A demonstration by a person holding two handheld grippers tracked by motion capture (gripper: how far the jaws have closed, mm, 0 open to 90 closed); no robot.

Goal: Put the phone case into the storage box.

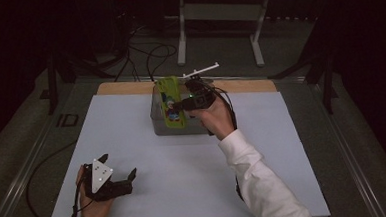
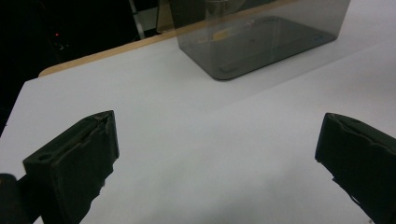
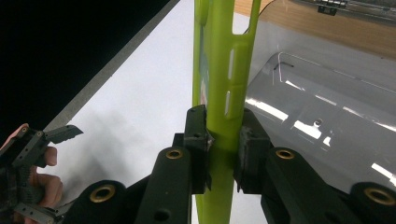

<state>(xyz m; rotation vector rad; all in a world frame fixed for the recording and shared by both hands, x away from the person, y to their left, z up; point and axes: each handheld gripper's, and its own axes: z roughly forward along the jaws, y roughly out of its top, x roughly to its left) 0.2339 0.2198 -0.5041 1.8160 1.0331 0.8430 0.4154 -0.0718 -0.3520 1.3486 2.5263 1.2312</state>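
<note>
A lime-green phone case [image 1: 170, 100] with a cartoon print hangs over the smoky clear bin [image 1: 157, 121] at the back middle of the table. My right gripper [image 1: 187, 105] is shut on its edge; in the right gripper view both pads squeeze the thin green case [image 3: 223, 60], with the bin's clear floor [image 3: 327, 116] to the right. My left gripper [image 1: 118, 167] rests at the front left, held by a hand, its jaws wide apart. The left gripper view has its black fingers [image 2: 84, 158] over bare white surface, the bin [image 2: 261, 37] far ahead.
A white sheet [image 1: 263, 155] covers the table; a wooden strip [image 1: 120, 88] runs along its back edge. Behind the table are a white stand [image 1: 216, 17] and cables on the floor. The person's white sleeve [image 1: 260, 180] crosses the right front.
</note>
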